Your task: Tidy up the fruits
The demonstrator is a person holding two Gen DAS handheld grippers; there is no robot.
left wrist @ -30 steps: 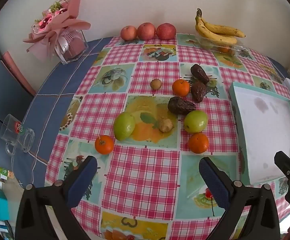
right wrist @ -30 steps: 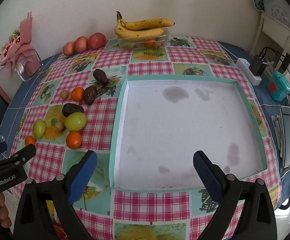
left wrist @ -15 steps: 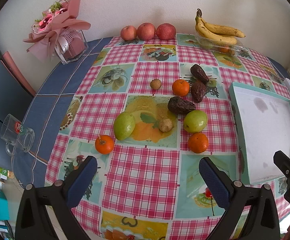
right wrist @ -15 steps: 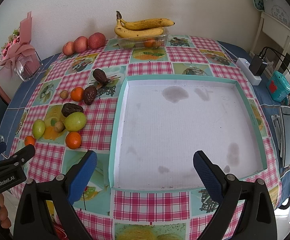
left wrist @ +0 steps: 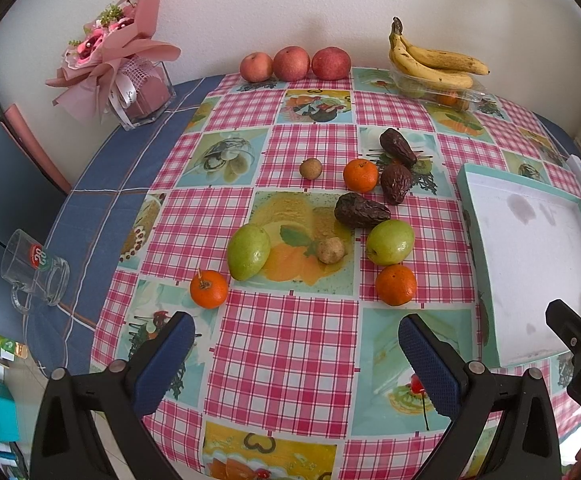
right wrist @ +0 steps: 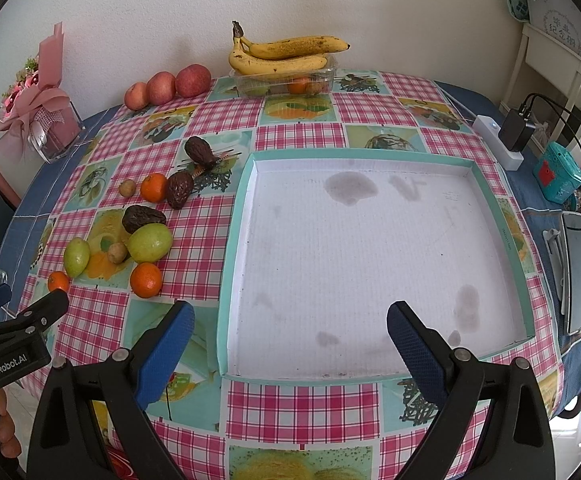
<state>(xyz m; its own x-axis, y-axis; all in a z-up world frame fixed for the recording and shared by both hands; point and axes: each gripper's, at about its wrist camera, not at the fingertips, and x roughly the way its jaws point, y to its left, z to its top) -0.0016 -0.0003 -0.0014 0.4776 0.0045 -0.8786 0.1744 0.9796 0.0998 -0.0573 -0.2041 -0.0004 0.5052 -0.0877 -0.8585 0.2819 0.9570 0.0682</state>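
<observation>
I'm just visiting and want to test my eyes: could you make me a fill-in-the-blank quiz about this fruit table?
1. The bananas rest on top of a clear plastic ____.
2. The number of red apples lined up by the wall is ____.
3. The white tray with the teal rim holds ____ fruit.
4. The jaws of the left hand-held gripper are ____, gripping nothing.

Missing words: container; three; no; open

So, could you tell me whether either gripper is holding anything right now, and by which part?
Nothing is held: the left gripper and right gripper are both open and empty.
</observation>
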